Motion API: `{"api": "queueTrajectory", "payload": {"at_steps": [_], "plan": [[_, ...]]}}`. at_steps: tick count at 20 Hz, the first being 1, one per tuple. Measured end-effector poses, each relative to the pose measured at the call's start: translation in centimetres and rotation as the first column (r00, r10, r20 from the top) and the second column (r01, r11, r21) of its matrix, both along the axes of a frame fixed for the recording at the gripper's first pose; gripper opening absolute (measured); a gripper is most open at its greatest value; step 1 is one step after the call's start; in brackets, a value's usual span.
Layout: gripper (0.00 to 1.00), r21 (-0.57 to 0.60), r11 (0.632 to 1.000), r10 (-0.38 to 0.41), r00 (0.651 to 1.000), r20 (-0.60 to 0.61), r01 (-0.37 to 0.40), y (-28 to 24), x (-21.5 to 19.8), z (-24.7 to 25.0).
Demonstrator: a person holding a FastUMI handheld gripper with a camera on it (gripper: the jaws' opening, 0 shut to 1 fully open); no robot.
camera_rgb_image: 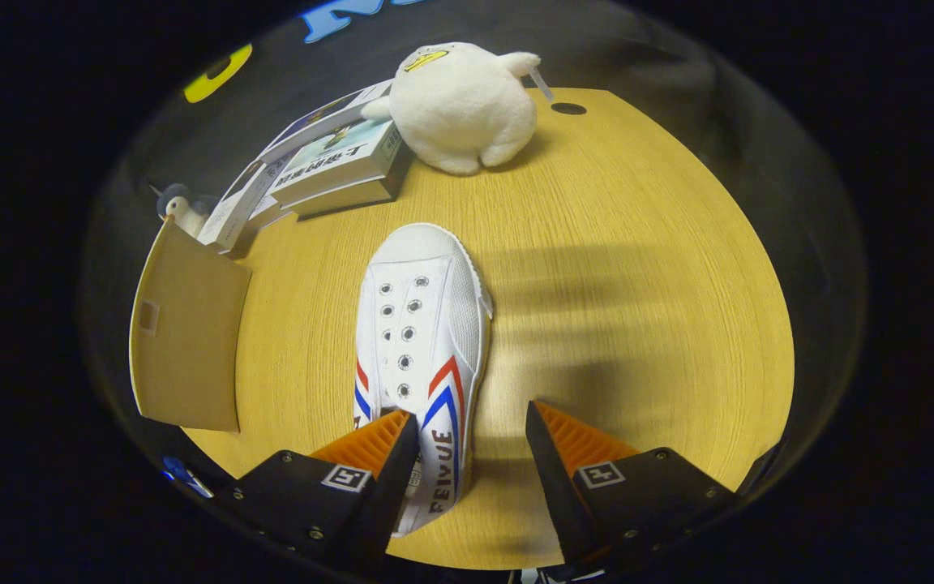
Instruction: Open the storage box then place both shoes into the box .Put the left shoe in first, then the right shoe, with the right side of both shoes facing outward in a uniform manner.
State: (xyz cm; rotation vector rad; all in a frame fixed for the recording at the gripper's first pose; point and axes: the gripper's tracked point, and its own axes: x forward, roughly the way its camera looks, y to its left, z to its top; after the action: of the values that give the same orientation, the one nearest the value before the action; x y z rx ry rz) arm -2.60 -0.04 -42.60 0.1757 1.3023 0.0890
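Hand-held gripper [471, 422] with fingers spread wide apart, pointing forward and down, nothing clamped.

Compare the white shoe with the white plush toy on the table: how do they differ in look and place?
The shoe is long and flat, with eyelets and red and blue stripes; the plush toy is round and fluffy. The shoe lies partly between the open gripper's fingers, one finger over its heel end; the plush toy sits far beyond them, beside the books. Both are white and rest on the wooden table.
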Motion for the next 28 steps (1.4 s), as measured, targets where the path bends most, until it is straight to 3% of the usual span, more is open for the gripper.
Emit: {"api": "queueTrajectory", "payload": {"at_steps": [1, 3, 4, 7, 8, 16, 28], "plan": [[0.78, 0.003, 1.0, 0.027, 1.0, 0.004, -0.027, 0.3, 0.1, -0.1], [0.63, 0.039, 0.997, 0.063, 0.998, 0.016, -0.064, 1.4, 0.3, 0.1], [0.44, 0.034, 0.997, 0.073, 0.997, 0.017, -0.074, 1.7, 0.3, -0.1], [0.18, -0.012, 0.995, 0.098, 0.995, 0.021, -0.097, 1.0, 0.5, 0.1], [0.03, 0.003, 0.998, 0.062, 0.998, 0.013, -0.062, 0.7, 0.4, 0.9], [0.03, 0.163, 0.984, -0.057, 0.996, -0.062, 0.066, 2.4, -0.6, 3.3], [0.03, 0.157, 0.987, 0.025, 1.0, 0.004, -0.025, 5.2, 0.2, 11.4]]}}
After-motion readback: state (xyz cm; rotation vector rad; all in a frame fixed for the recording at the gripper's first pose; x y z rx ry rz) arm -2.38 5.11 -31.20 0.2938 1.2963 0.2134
